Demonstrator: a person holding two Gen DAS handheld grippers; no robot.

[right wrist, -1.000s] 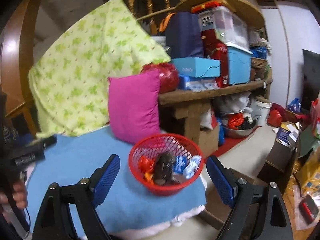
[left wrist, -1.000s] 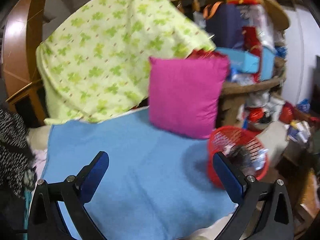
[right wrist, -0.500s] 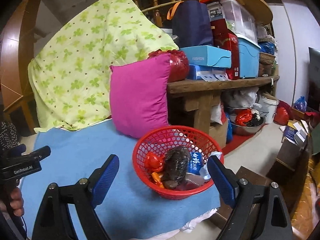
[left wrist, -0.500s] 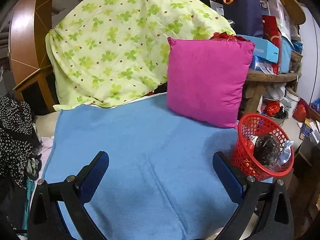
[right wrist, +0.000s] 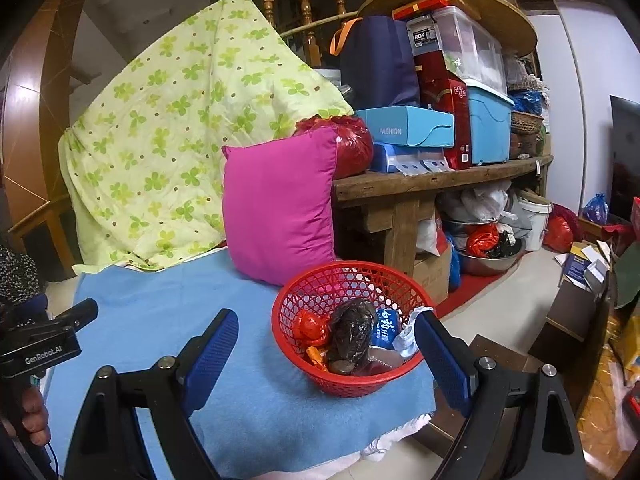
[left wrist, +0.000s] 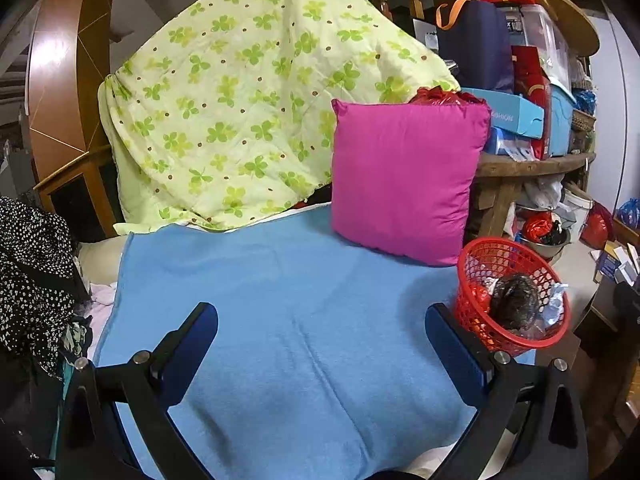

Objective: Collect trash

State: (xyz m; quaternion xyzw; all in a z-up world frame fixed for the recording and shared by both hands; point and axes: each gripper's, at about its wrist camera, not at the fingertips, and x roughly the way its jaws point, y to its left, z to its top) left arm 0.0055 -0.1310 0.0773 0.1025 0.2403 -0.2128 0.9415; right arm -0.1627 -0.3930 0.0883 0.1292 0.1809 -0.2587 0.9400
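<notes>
The basket (right wrist: pixel 347 334) of trash is seen at the blanket's (right wrist: pixel 160 304) right corner, just ahead of the right gripper (right wrist: pixel 326 344), whose jaws are spread wide and empty. The left gripper (left wrist: pixel 320 340), equally wide, is farther off, with the basket to its right.

Left gripper (left wrist: pixel 321 320): has swung left and steadied (earlier blur gone), so the red basket (left wrist: pixel 476 258) now sits at the right edge of its view, beyond the right finger, instead of between the fingers.
Right gripper (right wrist: pixel 326 330): has drawn closer to the red basket (right wrist: pixel 312 284), which looms larger between its fingers.
Pink pillow (left wrist: pixel 404 176): now up-left of the red basket, sharp.
</notes>
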